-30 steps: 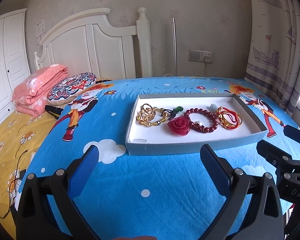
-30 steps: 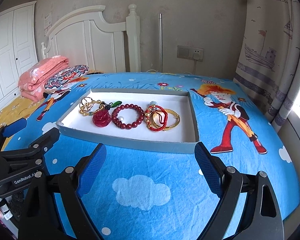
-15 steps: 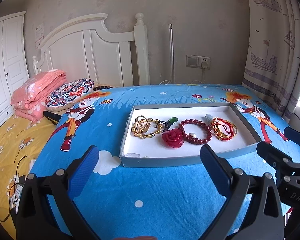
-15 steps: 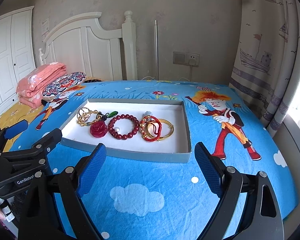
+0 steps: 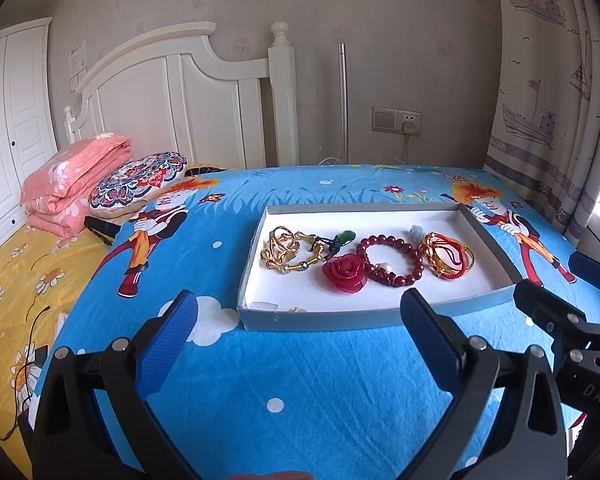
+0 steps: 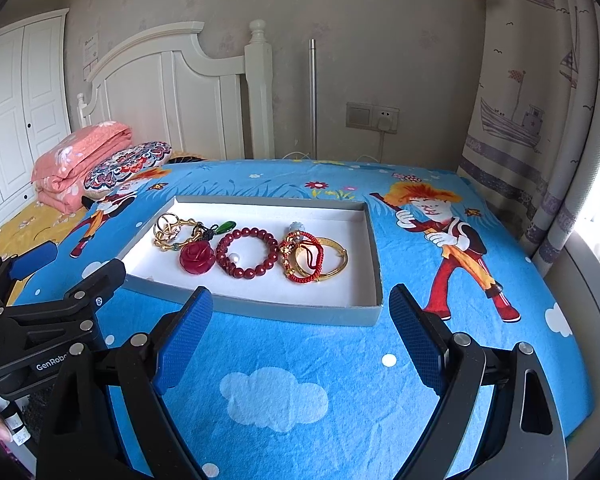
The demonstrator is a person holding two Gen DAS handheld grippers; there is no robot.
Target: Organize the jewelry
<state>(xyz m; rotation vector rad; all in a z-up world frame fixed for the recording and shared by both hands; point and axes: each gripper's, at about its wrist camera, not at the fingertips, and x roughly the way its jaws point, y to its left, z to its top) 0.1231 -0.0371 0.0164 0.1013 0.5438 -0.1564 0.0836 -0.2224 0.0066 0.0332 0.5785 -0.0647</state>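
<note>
A shallow grey tray (image 5: 320, 322) (image 6: 260, 311) with a white floor lies on the blue cartoon bedspread. In it lie a gold chain bracelet (image 5: 286, 250) (image 6: 170, 232), a red rose ornament (image 5: 344, 273) (image 6: 196, 257) with a green pendant (image 5: 346, 237), a dark red bead bracelet (image 5: 392, 260) (image 6: 246, 252), and red cord bracelets on a gold bangle (image 5: 448, 258) (image 6: 314, 258). My left gripper (image 5: 300, 338) is open and empty, short of the tray's near wall. My right gripper (image 6: 300, 330) is open and empty, also short of the near wall.
A folded pink quilt (image 5: 74, 184) and a patterned cushion (image 5: 140, 178) lie at the head of the bed by the white headboard (image 5: 172, 104). A curtain (image 5: 548, 100) hangs on the right. The other gripper shows at each view's edge, the right one (image 5: 572, 320) and the left one (image 6: 32, 300).
Both grippers have pulled back and risen a little, so the tray looks smaller and farther. The jewelry has not moved. Both stay open.
</note>
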